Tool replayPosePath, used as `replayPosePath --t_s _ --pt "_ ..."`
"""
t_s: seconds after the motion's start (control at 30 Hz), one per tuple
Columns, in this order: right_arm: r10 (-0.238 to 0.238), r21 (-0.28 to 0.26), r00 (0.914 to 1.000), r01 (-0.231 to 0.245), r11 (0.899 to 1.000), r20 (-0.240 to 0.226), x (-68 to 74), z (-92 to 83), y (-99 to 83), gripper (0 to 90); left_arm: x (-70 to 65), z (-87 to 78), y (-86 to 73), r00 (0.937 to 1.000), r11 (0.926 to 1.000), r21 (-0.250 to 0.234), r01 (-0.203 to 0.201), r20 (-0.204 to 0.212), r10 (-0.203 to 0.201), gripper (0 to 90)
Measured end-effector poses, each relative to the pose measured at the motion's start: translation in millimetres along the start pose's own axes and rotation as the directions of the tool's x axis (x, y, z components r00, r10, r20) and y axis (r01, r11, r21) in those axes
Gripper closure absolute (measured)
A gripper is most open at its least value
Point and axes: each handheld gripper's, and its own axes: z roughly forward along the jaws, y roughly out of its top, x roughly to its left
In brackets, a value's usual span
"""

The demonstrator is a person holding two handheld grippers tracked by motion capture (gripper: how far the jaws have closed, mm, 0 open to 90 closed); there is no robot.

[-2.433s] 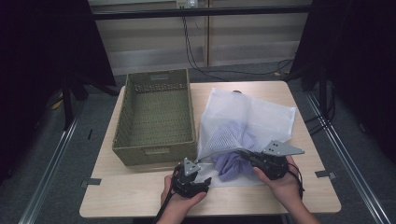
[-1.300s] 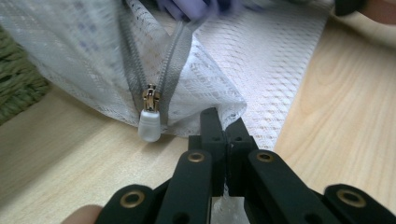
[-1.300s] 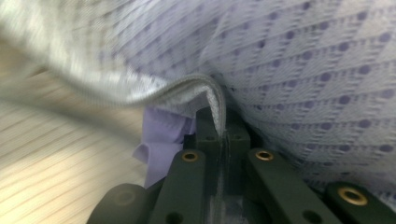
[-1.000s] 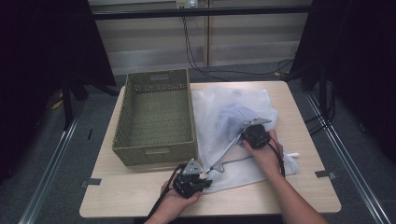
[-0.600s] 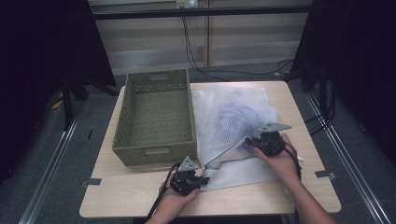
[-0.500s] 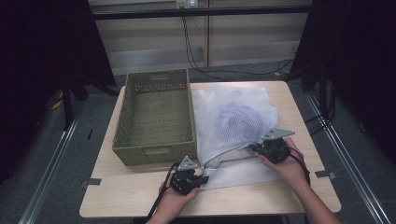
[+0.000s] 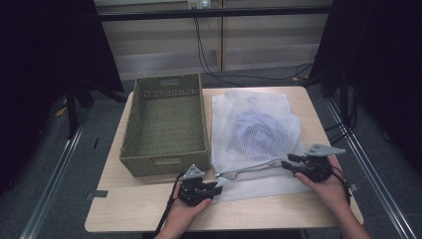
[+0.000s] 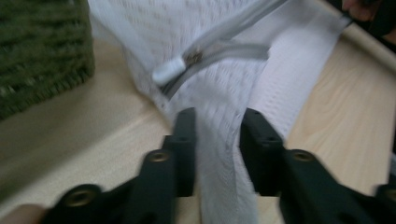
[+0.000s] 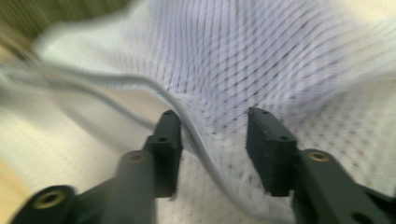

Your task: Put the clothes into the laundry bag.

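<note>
Grip: as the jaws of both grippers have just been opening, the mesh bag (image 7: 254, 134) is let go at both ends of its zip edge.
Left gripper (image 7: 214, 188): jaws are seen apart at the bag's near left corner; in the left gripper view a fold of mesh lies between them, unpressed.
Right gripper (image 7: 288, 164): jaws are parted too; in the right gripper view the grey zip band (image 9: 205, 149) runs through the gap, and no clamping is seen.
Change: a second ago the right gripper was held further in over the bag with the zip edge drawn tight; now it is found out at the bag's near right edge.
Meaning: the pull along the zip (image 7: 249, 169) looks finished, and the closing step is judged done or nearly so.
Zip pull: a white tab (image 8: 170, 72) is seen near the left gripper, at that end of the band.
Bag: white, see-through mesh, laid flat on the table (image 7: 124, 214) just right of the basket (image 7: 164, 159), with a bluish striped cloth (image 7: 261, 132) bunched inside.
Basket: empty, open-topped, beside the bag.
Next: lifting the bag toward the basket is judged likely.
</note>
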Motion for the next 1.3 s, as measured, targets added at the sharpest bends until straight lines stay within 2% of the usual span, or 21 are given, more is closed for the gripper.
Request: replayPosePath --t_s 0.07,0.13,0.2,0.27,0.37,0.4,0.47,0.53,0.63,0.7,0.8,0.83,0.87,0.9,0.93,1.0,1.07,1.13,1.2,1.23,1.3 --pt "0.045 -0.066 0.9989 -0.043 0.997 0.017 -8.8 -16.5 0.2 49.2 2.6 -7.4 1.1 0.9999 0.9996 -0.029 0.001 0.015 0.0 55.9" --pt "0.091 -0.102 0.9924 -0.083 0.991 0.083 -19.8 -27.7 -3.3 45.4 6.2 -14.2 3.6 0.9996 0.9969 -0.074 0.027 0.009 -0.026 52.3" --pt "0.137 -0.119 0.9803 -0.121 0.986 0.142 -33.1 -35.1 -9.8 41.4 10.6 -17.7 6.7 0.9982 0.9928 -0.104 0.059 -0.002 -0.06 48.1" --pt "0.19 -0.138 0.9675 -0.168 0.976 0.167 -45.1 -40.0 -17.1 40.3 14.5 -18.1 8.4 0.9962 0.989 -0.121 0.085 -0.006 -0.087 47.1" --pt "0.283 -0.114 0.9401 -0.265 0.958 0.191 -57.7 -36.7 -28.2 39.8 17.9 -9.0 9.6 0.9918 0.9893 -0.098 0.108 -0.058 -0.114 47.7" --pt "0.293 -0.084 0.9352 -0.282 0.956 0.199 -60.3 -32.0 -31.7 39.6 18.5 -4.4 9.9 0.9894 0.9894 -0.085 0.118 -0.074 -0.125 48.3" --pt "0.284 -0.027 0.9339 -0.285 0.958 0.218 -63.6 -21.0 -36.5 39.2 16.0 4.1 10.7 0.9847 0.9928 -0.067 0.099 -0.137 -0.107 48.9" --pt "0.271 0.01 0.9388 -0.279 0.96 0.213 -64.4 -11.6 -38.1 39.7 10.7 12.4 12.6 0.9852 0.9965 -0.052 0.065 -0.155 -0.072 49.0" --pt "0.229 0.065 0.946 -0.25 0.966 0.229 -59.3 -1.3 -34.7 43.7 3.0 23.6 13.8 0.9827 0.9988 0.006 0.05 -0.179 -0.048 50.4" --pt "0.196 0.095 0.9532 -0.222 0.97 0.23 -52.9 2.7 -30.9 50.2 -1.5 25.5 14.2 0.9763 0.9994 0.012 0.033 -0.214 -0.029 53.8" --pt "0.083 0.149 0.9568 -0.128 0.98 0.279 -38.6 7.2 -27.2 66.2 -8.9 28.1 13.5 0.9615 0.9994 0.028 -0.018 -0.274 0.025 64.9" --pt "0.078 0.162 0.9555 -0.128 0.978 0.285 -36.0 7.3 -25.8 69.7 -9.7 28.1 13.0 0.9636 0.9994 0.028 -0.022 -0.266 0.029 75.4" --pt "0.083 0.17 0.9548 -0.136 0.976 0.285 -35.1 6.3 -24.2 74.9 -8.0 26.9 13.0 0.9685 0.9992 0.035 -0.017 -0.248 0.025 77.5" --pt "0.082 0.168 0.952 -0.136 0.976 0.295 -34.9 3.1 -22.2 86.4 -4.7 24.7 13.0 0.9739 0.9991 0.043 -0.004 -0.227 0.014 81.4" --pt "0.092 0.152 0.9431 -0.147 0.977 0.319 -35.9 -2.5 -19.9 87.0 -1.0 22.1 12.8 0.9792 0.9992 0.036 0.016 -0.203 -0.008 82.1" --pt "0.133 0.106 0.9321 -0.178 0.978 0.337 -41.1 -16.1 -17.3 87.8 5.5 16.9 12.6 0.9765 0.9988 0.017 0.047 -0.211 -0.043 83.0" --pt "0.117 0.098 0.91 -0.169 0.981 0.398 -46.4 -28.3 -17.8 88.2 13.7 12.9 11.9 0.9763 0.9965 0.0 0.083 -0.2 -0.082 84.3" --pt "0.16 0.084 0.9166 -0.204 0.975 0.366 -56.3 -36.7 -24.4 88.5 18.2 13.5 11.9 0.9811 0.9944 0.018 0.104 -0.166 -0.1 84.5" --pt "0.146 0.112 0.9154 -0.201 0.973 0.375 -59.1 -34.2 -31.5 88.5 15.8 14.8 12.2 0.9826 0.9965 0.026 0.079 -0.17 -0.074 84.5" --pt "0.135 0.128 0.9131 -0.197 0.972 0.385 -59.2 -30.1 -34.4 88.3 10.0 16.7 12.0 0.9799 0.999 0.03 0.033 -0.198 -0.027 84.5" --pt "0.154 0.118 0.9144 -0.211 0.97 0.374 -59.9 -28.2 -36.5 88.0 10.9 15.3 10.8 0.9844 0.9994 0.022 0.028 -0.174 -0.024 84.1"
